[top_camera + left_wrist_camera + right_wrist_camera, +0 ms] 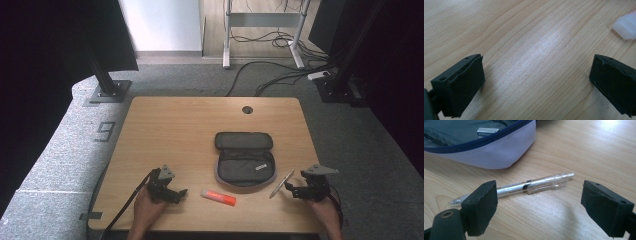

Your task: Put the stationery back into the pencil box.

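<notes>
Right tongs gape wide, nothing gripped; the pen lies flat on the worktop just past our pads, beside the open pencil case. We should come down straddling the barrel mid-length, then close squarely. Left tongs wide open, empty, over bare wood near the glue stick.

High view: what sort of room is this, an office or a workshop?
Probably a lab or recording studio set up in an office: a wooden desk on grey carpet, black stands beside it, cables trailing over the floor behind.
</notes>
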